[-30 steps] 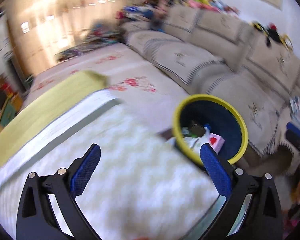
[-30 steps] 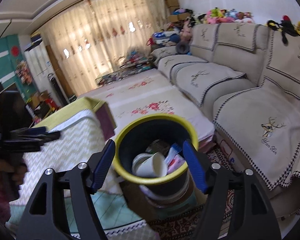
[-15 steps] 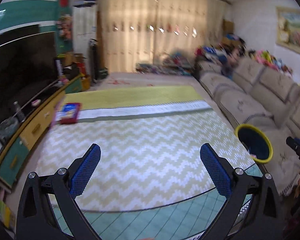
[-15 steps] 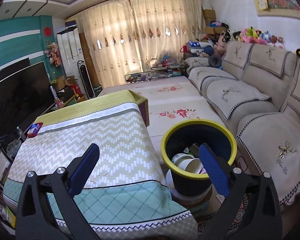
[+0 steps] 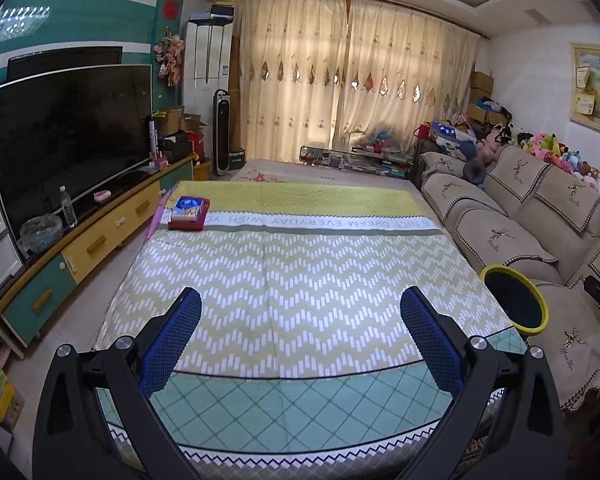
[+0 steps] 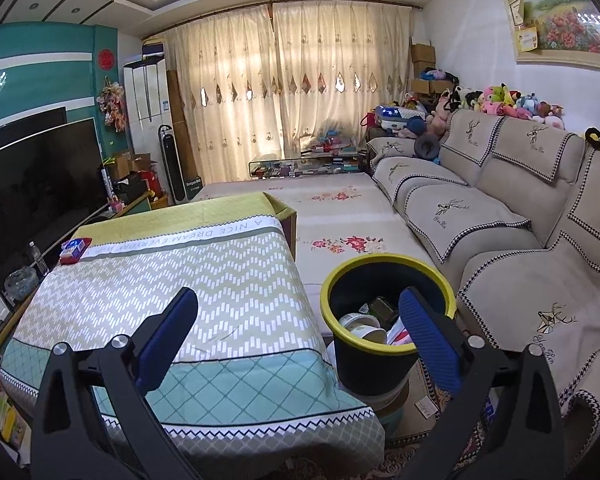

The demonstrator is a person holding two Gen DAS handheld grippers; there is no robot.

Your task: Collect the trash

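A dark bin with a yellow rim (image 6: 384, 308) stands on the floor between the table and the sofa, holding paper cups and wrappers (image 6: 374, 326). It also shows in the left wrist view (image 5: 516, 304) at the table's right edge. My right gripper (image 6: 300, 336) is open and empty, above the table's near right corner, its right finger over the bin's rim. My left gripper (image 5: 300, 338) is open and empty above the table's near end. A red and blue box (image 5: 189, 213) lies at the table's far left corner; it also shows in the right wrist view (image 6: 73, 250).
The table wears a zigzag cloth (image 5: 300, 280). A beige sofa (image 6: 500, 216) runs along the right. A TV (image 5: 64, 136) on a low cabinet (image 5: 84, 248) lines the left wall. Curtains and clutter fill the far end.
Both grippers have pulled back from the bin. The left view has swung from the bin to face down the table. The right gripper has opened wider.
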